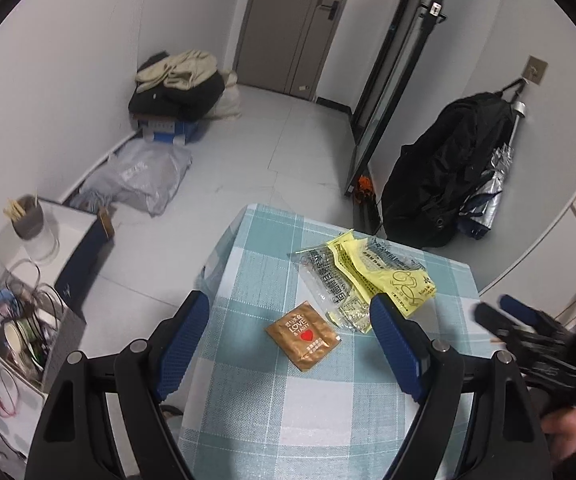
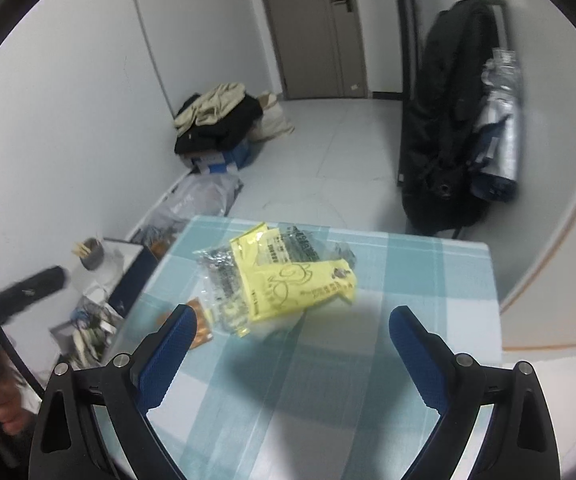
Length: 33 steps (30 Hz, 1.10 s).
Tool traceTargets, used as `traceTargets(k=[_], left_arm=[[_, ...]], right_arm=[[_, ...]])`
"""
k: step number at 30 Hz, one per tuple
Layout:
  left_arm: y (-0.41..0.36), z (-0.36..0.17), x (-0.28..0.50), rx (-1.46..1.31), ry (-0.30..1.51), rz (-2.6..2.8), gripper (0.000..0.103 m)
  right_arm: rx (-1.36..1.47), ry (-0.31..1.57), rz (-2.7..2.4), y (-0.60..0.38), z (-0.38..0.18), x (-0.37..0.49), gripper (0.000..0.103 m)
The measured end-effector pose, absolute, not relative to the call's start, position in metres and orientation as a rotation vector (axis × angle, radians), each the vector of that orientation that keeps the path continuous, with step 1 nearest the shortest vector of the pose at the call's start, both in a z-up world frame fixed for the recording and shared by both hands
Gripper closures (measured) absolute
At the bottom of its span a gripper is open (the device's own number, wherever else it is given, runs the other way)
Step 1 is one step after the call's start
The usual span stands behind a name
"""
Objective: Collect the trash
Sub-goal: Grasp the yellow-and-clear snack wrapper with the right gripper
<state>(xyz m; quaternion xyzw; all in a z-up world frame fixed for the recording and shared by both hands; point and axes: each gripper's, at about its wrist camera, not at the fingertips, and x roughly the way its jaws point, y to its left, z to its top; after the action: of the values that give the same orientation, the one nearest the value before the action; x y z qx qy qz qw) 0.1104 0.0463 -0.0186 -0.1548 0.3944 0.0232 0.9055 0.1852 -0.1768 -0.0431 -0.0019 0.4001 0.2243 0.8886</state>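
Left gripper [image 1: 290,312]: jaws apart, nothing between, lower centre of left view. Right gripper [image 2: 290,322]: jaws apart, empty, lower centre of right view. Table [image 1: 247,400], checked cloth: brown sachet [image 1: 303,335] at centre; yellow wrappers [image 1: 392,280] just beside, upper right.

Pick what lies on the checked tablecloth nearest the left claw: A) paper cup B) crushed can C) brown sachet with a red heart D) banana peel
C: the brown sachet with a red heart lies flat on the tablecloth, between the open tips of the left claw, beside the yellow wrappers.
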Motion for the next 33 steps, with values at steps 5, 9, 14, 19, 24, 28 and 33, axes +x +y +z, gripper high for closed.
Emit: traceTargets(k=[5,9,14,19,24,28,33], left_arm=[[0.060,-0.021,0.120,-0.382,0.831,0.075,0.023],[0.066,-0.026,0.127,-0.431,0.858,0.075,0.023],[0.067,-0.036,0.134,-0.474,0.915,0.068,0.023],[0.068,-0.042,0.138,-0.506,0.952,0.071,0.023],[0.069,-0.045,0.139,-0.517,0.972,0.078,0.023],[0.071,-0.048,0.141,-0.530,0.982,0.082,0.023],[0.070,-0.047,0.142,-0.531,0.978,0.085,0.023]], right_arm=[[0.034,0.952,0.469,-0.166,-0.078,0.230,0.006],[0.215,1.031,0.444,-0.190,-0.099,0.257,0.006],[0.403,1.077,0.444,-0.210,-0.119,0.280,0.011],[0.554,1.131,0.468,-0.217,-0.136,0.294,0.026],[0.619,1.154,0.468,-0.223,-0.141,0.295,0.045],[0.621,1.165,0.468,-0.225,-0.140,0.294,0.059],[0.621,1.163,0.481,-0.228,-0.137,0.292,0.081]])
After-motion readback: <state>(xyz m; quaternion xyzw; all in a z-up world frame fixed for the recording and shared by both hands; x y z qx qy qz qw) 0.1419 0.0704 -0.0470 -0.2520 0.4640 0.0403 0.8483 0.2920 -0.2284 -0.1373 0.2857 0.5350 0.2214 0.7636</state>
